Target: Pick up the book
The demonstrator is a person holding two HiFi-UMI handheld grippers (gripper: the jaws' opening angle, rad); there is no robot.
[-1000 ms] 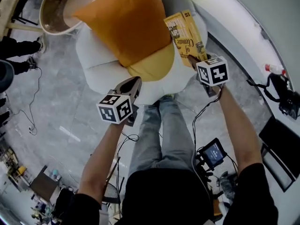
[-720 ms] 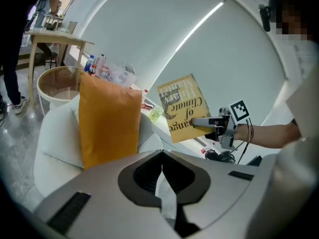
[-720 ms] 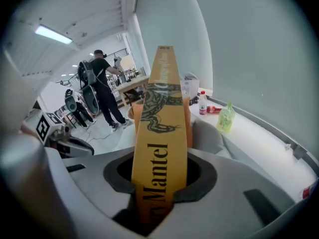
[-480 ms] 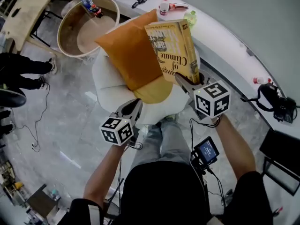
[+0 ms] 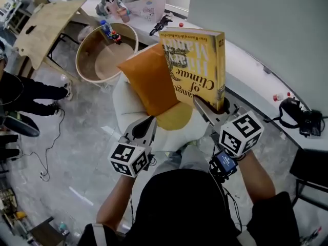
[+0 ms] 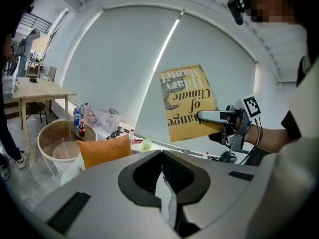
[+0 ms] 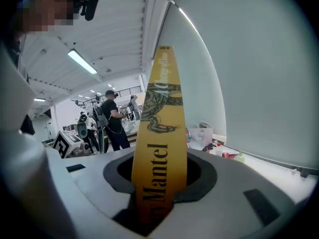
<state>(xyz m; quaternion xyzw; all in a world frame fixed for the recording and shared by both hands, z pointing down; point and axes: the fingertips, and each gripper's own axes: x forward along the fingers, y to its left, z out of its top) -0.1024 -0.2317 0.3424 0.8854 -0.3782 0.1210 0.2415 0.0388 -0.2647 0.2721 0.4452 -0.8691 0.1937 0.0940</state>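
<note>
1. Right gripper point(image 5: 211, 105): the jaws stand partly apart and clamp the book point(image 5: 197, 65) by its lower end. In the right gripper view, the yellow spine of the book point(image 7: 160, 133) rises straight up from between the two black pads of the right gripper point(image 7: 159, 176), and both pads press on it.

2. Book position: the book is held upright in the air above the right gripper. Its yellow cover faces the left gripper side, with the printed title upside down. In the left gripper view, the book point(image 6: 189, 103) shows against the pale wall and touches nothing except the jaws that hold it.

3. Left gripper point(image 5: 149, 121): the jaws are closed together with nothing between them. The left gripper view shows the two tips of the left gripper point(image 6: 162, 159) meeting at a thin seam. This gripper is level with the right gripper and well apart from the book.

4. Surroundings:
- An orange cushion point(image 5: 148, 83) lies just beyond the left gripper's tips, on a white chair point(image 5: 125, 111).
- A yellow cushion point(image 5: 174, 118) lies between the two grippers, below the book.
- A round tub point(image 5: 102, 58) stands beyond the orange cushion, with bottles point(image 5: 108, 31) at its far rim.
- A white ledge point(image 5: 256, 70) runs behind the right gripper's far side.
</note>
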